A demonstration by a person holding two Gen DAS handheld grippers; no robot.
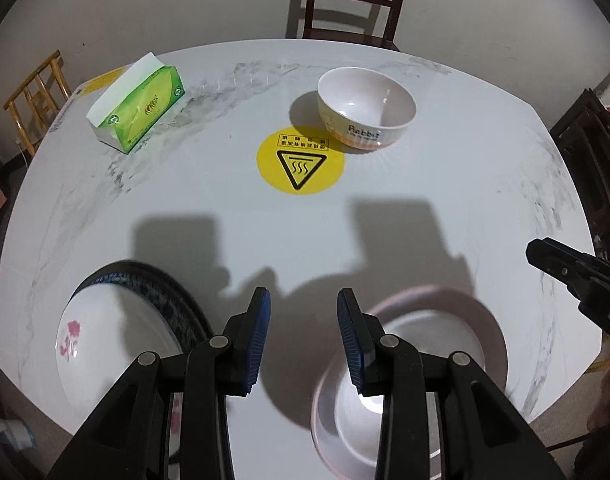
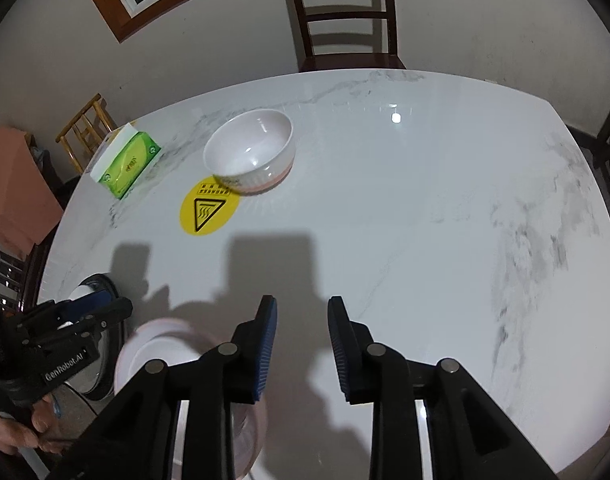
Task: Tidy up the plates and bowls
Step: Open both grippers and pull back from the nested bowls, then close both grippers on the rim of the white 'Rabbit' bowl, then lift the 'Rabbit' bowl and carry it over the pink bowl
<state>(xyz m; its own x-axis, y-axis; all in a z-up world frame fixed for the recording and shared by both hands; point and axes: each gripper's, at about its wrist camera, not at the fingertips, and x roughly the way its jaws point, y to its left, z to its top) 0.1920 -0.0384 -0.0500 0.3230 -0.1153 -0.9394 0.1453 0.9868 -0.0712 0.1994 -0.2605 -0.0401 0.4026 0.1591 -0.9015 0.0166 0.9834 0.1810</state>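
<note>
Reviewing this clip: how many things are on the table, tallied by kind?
Plates: 3, namely the flower plate stacked on a blue-patterned plate, plus the pink-rimmed plate
Bowls: 2, the lettered bowl and a small white bowl sitting on the pink-rimmed plate
Tissue packs: 1
Yellow stickers: 1
Total: 7

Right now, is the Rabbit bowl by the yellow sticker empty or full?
Empty. The Rabbit bowl stands upright, and its bare white inside shows down to the bottom in both wrist views.
</note>
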